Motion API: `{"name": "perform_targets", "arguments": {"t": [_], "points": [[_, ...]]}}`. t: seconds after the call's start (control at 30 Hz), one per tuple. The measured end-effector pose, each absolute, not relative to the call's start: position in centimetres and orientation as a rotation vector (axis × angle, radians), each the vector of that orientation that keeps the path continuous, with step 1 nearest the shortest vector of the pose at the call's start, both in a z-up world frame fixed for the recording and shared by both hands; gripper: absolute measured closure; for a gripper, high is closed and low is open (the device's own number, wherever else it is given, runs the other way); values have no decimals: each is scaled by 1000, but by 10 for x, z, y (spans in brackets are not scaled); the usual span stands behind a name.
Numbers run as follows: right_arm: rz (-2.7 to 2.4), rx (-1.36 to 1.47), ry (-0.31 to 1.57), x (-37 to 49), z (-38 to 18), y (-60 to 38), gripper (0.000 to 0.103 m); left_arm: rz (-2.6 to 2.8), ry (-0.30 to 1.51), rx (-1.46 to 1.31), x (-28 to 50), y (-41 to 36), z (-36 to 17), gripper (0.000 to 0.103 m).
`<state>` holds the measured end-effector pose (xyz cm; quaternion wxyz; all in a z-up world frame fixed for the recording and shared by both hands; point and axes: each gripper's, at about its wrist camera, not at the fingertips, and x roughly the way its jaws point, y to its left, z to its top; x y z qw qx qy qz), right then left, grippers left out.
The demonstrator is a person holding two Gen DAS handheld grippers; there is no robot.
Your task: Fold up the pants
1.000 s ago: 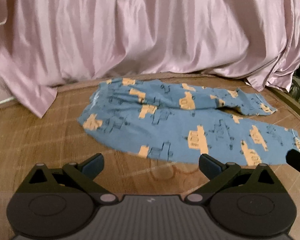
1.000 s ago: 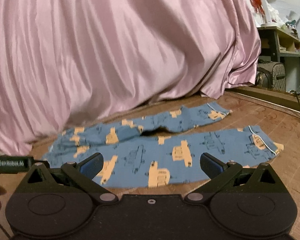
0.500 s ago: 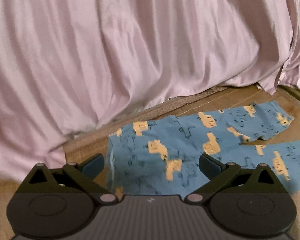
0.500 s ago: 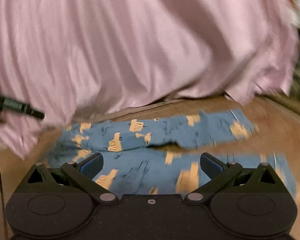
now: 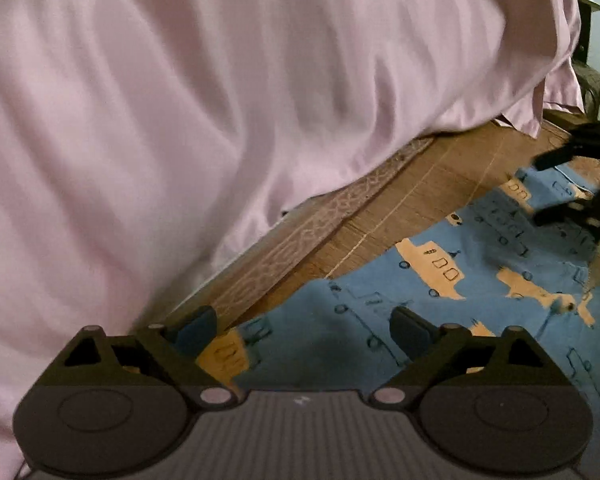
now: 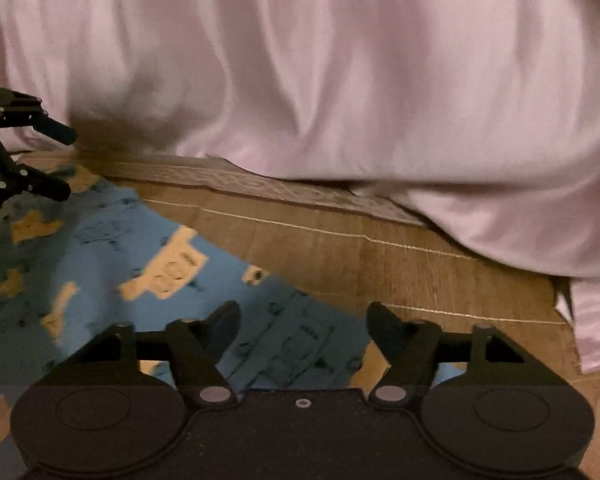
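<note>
Both grippers have swung over the pants (image 5: 440, 300), fingers narrowing with nothing gripped; only the left view shows a dark shelf (image 5: 590, 20).

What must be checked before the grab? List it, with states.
1. Left gripper over the pants' edge: ok.
2. Left grip: not ok. Its fingers have just been closing but stand apart; cloth shows between them, unpinched.
3. Right gripper over the pants' edge: ok.
4. Right grip: not ok. Its fingers have just been closing but stand apart; cloth shows between them, unpinched.
5. Pants flat on the floor: ok where visible.
6. Sheet off the pants: ok in the left view.
</note>
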<state>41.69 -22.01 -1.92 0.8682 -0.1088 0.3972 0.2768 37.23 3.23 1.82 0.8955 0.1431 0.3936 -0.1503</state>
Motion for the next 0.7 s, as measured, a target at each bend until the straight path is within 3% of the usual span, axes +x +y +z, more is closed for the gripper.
{"name": "perform_targets", "arguments": {"t": [0.17,0.3,0.33,0.37,0.4,0.43,0.47,0.5,0.53,0.6,0.63,0.7], "points": [[619,-249,881,432,-30,-231,32,-410,860,251,408,37,-5,13],[607,-303,900,436,-38,-227,33,-433,925,282,425,36,-22,21],[607,-296,899,437,-40,-228,34,-409,946,314,428,33,-27,25],[605,-270,903,437,-41,-230,35,-379,959,349,430,29,-32,36],[602,-243,905,437,-41,-232,37,-367,954,363,431,28,-34,38],[599,-232,898,435,-41,-232,44,-377,933,340,428,29,-32,43],[598,-231,889,433,-40,-233,56,-388,940,329,427,29,-32,58],[595,-226,885,432,-39,-232,63,-395,947,324,426,28,-33,66],[573,-222,882,431,-38,-232,71,-393,937,324,423,27,-33,68],[528,-222,876,429,-37,-234,87,-401,931,333,419,24,-33,84],[507,-226,874,429,-36,-234,101,-400,930,338,417,23,-33,87],[476,-220,864,431,-30,-236,103,-380,926,339,417,20,-33,95]]}}
